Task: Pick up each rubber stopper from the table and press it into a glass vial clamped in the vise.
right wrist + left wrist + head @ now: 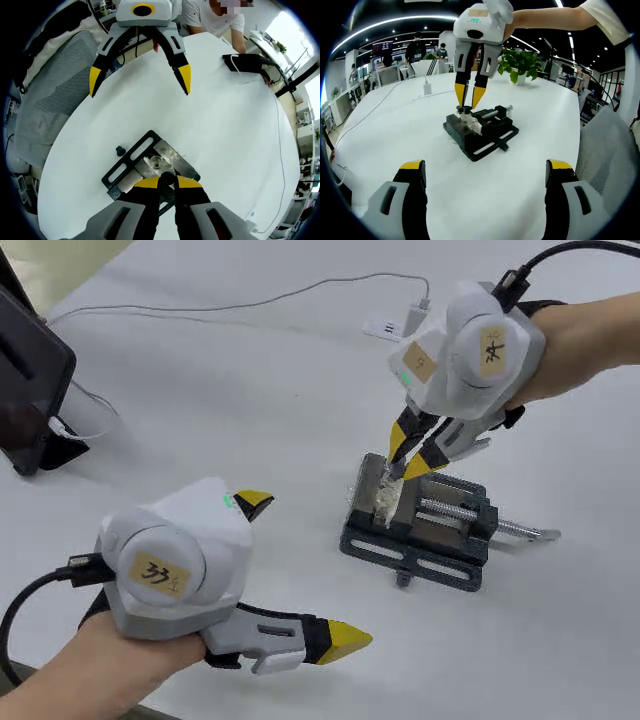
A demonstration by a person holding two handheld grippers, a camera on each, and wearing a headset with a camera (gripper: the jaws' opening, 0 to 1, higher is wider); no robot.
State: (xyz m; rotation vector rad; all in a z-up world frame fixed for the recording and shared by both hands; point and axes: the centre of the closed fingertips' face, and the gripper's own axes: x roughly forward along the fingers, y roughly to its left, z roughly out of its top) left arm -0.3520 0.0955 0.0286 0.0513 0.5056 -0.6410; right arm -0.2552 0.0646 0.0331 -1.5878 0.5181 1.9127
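My right gripper [405, 468] points down over the vise [440, 530], its yellow-tipped jaws drawn almost together on a small dark rubber stopper [167, 176]. The stopper sits right at the mouth of the glass vial [157, 162], which stands upright, clamped between the vise jaws; I cannot tell whether it is already seated in the glass. From my left gripper view the same pinch shows just above the vise block. My left gripper [303, 570] hangs well apart from the vise, nearer to me over the bare white table [250, 400], jaws spread wide with nothing between them. A white cable [230, 306] trails across the far side of the table.
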